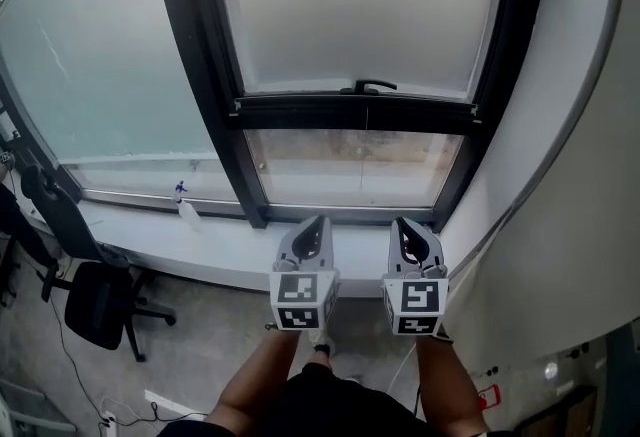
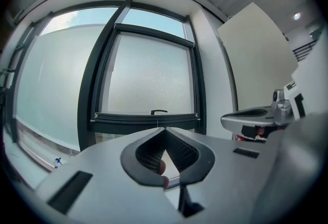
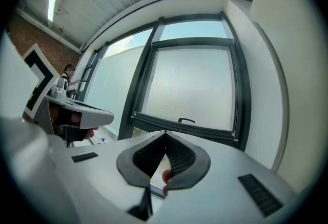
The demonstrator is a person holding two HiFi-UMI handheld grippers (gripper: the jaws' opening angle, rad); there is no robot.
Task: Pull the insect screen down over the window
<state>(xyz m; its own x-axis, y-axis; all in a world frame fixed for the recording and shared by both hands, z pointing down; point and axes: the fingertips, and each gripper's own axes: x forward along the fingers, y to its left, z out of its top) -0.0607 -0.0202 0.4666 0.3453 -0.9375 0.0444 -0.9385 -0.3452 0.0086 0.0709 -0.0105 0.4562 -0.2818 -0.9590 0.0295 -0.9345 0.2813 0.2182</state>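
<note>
Left hand-held gripper [image 1: 316,225] and right hand-held gripper [image 1: 406,225] clenched, empty; insect screen bar [image 1: 300,112] sits above the sill [image 1: 200,243], so we'd hook its handle [image 1: 372,85] centrally, pull evenly.

The insect screen [image 1: 360,5] runs off the head view's top edge.

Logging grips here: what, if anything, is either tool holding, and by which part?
Nothing is held: the left tool and the right tool are both shut and empty, clear of the screen handle.
</note>
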